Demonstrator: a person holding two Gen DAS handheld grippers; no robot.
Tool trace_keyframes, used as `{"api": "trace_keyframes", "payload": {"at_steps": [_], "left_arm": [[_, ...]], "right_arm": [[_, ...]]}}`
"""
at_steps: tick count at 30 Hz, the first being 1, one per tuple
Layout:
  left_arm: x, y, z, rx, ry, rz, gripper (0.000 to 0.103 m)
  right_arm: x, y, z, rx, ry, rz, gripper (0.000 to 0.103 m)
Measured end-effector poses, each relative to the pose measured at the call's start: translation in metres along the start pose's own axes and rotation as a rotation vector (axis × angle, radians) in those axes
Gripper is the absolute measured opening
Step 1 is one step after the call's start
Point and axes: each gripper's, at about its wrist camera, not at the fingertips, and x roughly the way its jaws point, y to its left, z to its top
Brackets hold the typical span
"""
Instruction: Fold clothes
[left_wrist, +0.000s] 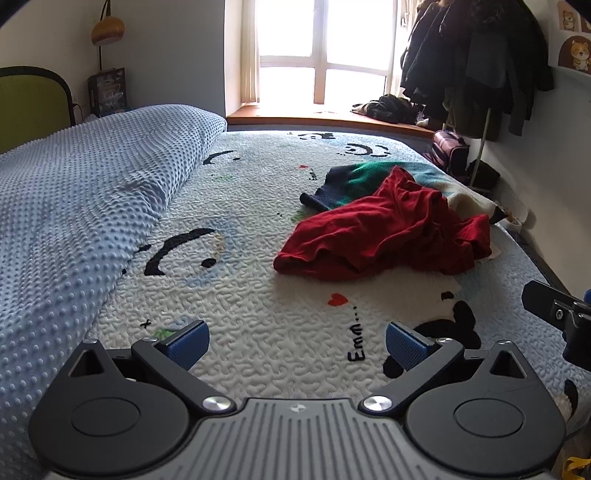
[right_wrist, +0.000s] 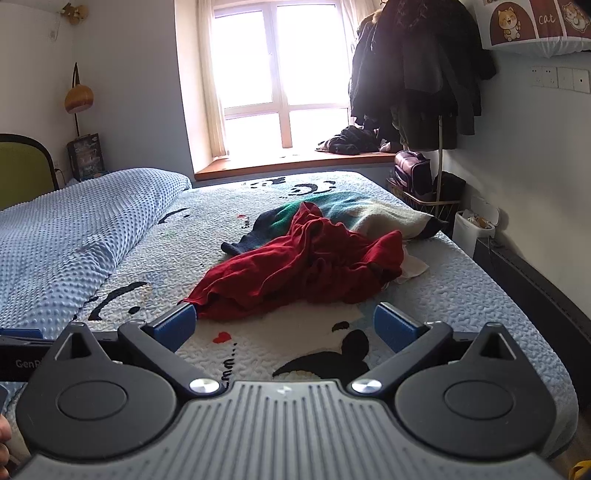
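Left wrist view: the left gripper (left_wrist: 297, 341) hovers with its jaws spread wide and empty over the bed cover (left_wrist: 258, 295); the crumpled red garment (left_wrist: 384, 232) lies at one o'clock, well apart. Right wrist view: the right gripper (right_wrist: 284, 328) is likewise spread and empty; the red garment (right_wrist: 299, 266) sits at twelve o'clock, its near hem just beside the left fingertip (right_wrist: 177, 325); best to pinch one layer at a hem corner, then spread it flat.

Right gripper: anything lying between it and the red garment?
Nothing loose. The right wrist view shows only printed bedspread between the open right gripper and the crumpled red garment, whose near edge reaches almost to the left finger.
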Motion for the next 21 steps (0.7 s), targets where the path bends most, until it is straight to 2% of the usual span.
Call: {"api": "trace_keyframes", "payload": {"at_steps": [5,11,21], "left_arm": [[-0.002,-0.002,0.001,0.008,-0.005,0.001,0.103],[0.011,-0.002,0.002,-0.008,0.032,-0.022,0.103],[0.014,-0.005,-0.001,-0.007,0.042,-0.021,0.103]], "right_arm": [[0.003,-0.002,0.0,0.029,0.011,0.005,0.103],[0.006,-0.006,-0.001,0.061,0.023,0.009,0.103],[0.007,-0.006,-0.001,0.06,0.029,0.015,0.103]]}}
